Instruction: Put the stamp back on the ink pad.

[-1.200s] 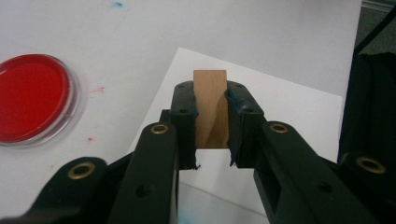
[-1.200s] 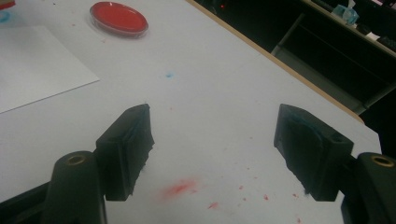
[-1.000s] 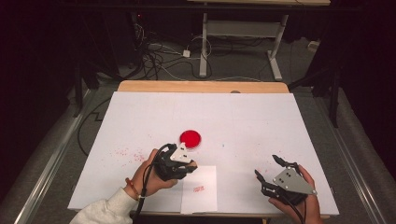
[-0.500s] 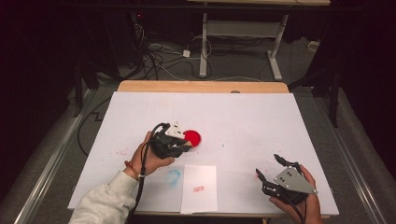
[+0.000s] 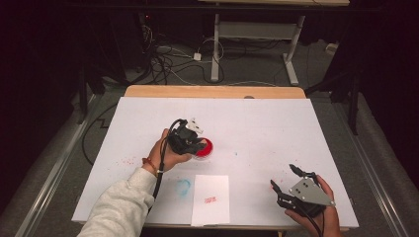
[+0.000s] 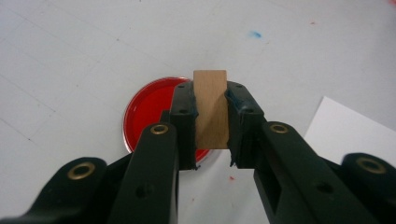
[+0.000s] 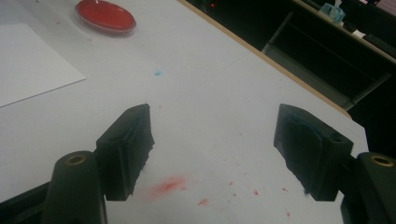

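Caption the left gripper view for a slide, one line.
Left tool shut on a wooden block, held above a red ink dish on the white table.

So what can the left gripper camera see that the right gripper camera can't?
The left gripper view shows a small wooden block clamped between that gripper's jaws, held just over the red dish. The right gripper view instead shows its own jaws standing wide apart with nothing between them, red smudges on the table below, and dark furniture past the table's edge. Both see the red dish, the white paper sheet, a blue spot and the white table.
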Available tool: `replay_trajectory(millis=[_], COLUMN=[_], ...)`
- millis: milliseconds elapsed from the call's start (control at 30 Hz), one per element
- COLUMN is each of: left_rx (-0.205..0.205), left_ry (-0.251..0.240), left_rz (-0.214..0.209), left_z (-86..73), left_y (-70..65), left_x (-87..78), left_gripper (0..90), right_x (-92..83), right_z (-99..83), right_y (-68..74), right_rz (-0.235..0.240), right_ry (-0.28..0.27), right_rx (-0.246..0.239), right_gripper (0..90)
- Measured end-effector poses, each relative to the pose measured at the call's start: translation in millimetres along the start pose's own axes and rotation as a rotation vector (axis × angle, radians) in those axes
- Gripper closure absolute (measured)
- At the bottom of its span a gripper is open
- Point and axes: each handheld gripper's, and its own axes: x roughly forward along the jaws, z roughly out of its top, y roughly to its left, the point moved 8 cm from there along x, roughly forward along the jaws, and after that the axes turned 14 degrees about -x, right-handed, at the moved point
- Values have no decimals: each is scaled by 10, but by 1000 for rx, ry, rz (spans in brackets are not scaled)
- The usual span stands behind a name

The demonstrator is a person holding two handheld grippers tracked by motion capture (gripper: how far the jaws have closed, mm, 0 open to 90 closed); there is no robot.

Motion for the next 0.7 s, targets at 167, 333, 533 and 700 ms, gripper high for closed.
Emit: replay_trajectory(millis=[167, 333, 533, 700], left_rx=[-27, -62, -74, -83], left_ry=[32, 61, 88, 97], left_rz=[12, 5, 14, 10], left_z=[-1, -25, -50, -60], left_y=[94, 179, 222, 230], left_x=[147, 266, 346, 388], left_gripper=[737, 737, 737, 737], right_x=[14, 24, 33, 35], right_z=[-5, -12, -21, -22], right_y=[21, 26, 33, 41], right_rz=[12, 18, 23, 29], right_ry=[4, 6, 11, 11], right_rx=[-4, -5, -6, -4], right_gripper=[281, 281, 282, 282])
